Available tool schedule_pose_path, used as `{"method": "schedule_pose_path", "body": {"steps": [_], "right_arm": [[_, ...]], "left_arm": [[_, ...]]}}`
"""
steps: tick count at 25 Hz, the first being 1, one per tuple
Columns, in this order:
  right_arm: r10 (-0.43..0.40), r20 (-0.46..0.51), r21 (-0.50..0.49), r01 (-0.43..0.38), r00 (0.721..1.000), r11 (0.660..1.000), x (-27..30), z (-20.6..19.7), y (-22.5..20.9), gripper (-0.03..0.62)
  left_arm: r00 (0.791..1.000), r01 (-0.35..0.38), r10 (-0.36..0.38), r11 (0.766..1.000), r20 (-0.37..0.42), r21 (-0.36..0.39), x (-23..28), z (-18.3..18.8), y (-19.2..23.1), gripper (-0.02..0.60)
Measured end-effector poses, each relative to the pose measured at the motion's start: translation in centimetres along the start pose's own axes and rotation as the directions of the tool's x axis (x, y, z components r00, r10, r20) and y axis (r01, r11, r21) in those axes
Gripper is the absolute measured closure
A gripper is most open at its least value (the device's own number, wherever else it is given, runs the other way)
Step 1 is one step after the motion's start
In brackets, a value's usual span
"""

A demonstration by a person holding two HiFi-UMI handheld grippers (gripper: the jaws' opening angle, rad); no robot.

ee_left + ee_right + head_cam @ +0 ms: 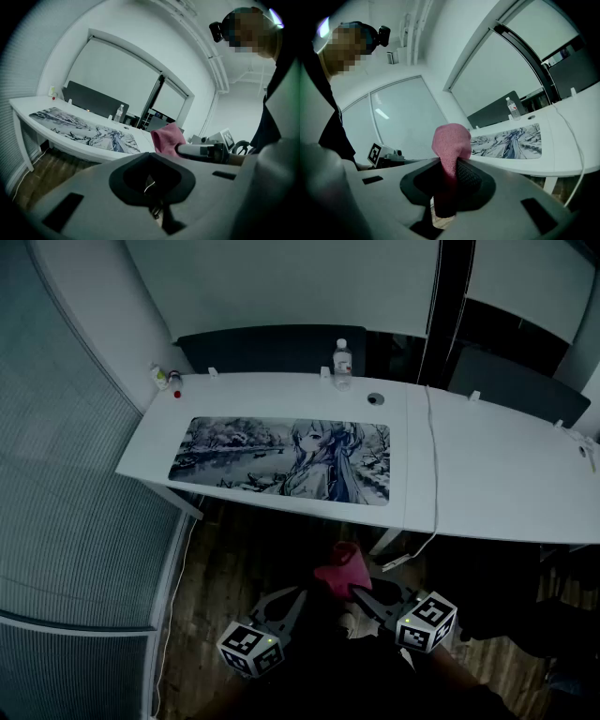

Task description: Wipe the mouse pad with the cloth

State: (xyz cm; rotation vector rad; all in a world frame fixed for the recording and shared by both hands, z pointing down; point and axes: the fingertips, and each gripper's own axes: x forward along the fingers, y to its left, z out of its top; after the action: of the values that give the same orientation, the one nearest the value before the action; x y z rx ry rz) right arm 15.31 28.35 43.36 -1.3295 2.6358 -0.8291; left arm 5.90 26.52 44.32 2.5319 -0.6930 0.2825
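Observation:
The long illustrated mouse pad [281, 463] lies flat on the left white desk [272, 395], ahead of both grippers; it also shows as the mouse pad [84, 126] and the mouse pad [511, 139] in the gripper views. My right gripper [361, 592] is held low in front of the desk, over the floor, shut on a pink cloth [339, 568]. That cloth [451, 143] bunches up out of the right gripper [445, 187]. My left gripper [284, 600] hangs beside it, shut and holding nothing. From the left gripper [152, 187], the cloth [165, 137] shows to the right.
A water bottle [342, 360] stands at the desk's back edge, with small items [164, 379] at the back left corner. A white cable [433, 474] runs along the seam to a second desk [506, 474]. A glass wall [66, 521] closes off the left; wooden floor [225, 568] lies below.

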Motion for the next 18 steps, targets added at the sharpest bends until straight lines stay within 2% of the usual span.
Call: {"method": "schedule_pose_path", "body": {"steps": [5,18], "right_arm": [[0.027,-0.01,-0.037,-0.028,1.0,0.999,0.23,0.22,0.47,0.513],[0.043,-0.005,-0.016,-0.043,0.999,0.999,0.54,0.14,0.15,0.512]], "left_arm": [[1.0,-0.002,0.002,1.0,-0.003,-0.004,0.2,0.16,0.02,0.577],[1.0,-0.013,0.013,1.0,-0.009,0.005,0.11,0.12,0.09,0.577]]}}
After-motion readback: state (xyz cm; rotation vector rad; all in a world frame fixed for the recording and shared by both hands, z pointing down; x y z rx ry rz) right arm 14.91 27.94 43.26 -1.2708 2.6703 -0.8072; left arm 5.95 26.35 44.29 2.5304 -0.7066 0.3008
